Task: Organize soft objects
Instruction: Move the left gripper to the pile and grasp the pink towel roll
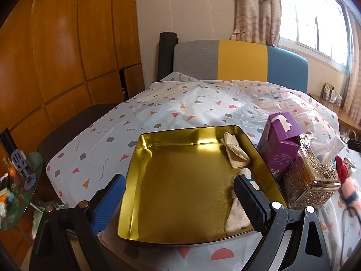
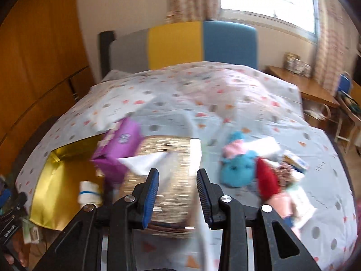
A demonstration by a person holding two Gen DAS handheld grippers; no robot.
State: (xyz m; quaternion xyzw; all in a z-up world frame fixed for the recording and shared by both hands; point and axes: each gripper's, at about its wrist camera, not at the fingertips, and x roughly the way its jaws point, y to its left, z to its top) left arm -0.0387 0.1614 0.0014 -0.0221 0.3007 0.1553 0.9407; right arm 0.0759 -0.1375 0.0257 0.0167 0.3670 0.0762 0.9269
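Left gripper point(image 1: 178, 197) spread wide, empty, over gold tin point(image 1: 135, 169) (two rolled cloths inside); right gripper point(image 2: 177, 187) narrowly parted, empty.

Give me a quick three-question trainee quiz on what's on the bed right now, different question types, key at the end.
1. True or false: the gold tin tray holds two cloth bundles.
2. Multiple choice: which object stands between the purple tissue box and the plush toys? A) the ornate gold tissue box B) a glass bottle C) a folded towel
3. Short answer: are the left hand-held gripper jaws spread wide or pinched together?

Key: 1 true, the knotted cream cloth and the white cloth with a blue band. 2 A. 3 spread wide, nothing gripped.
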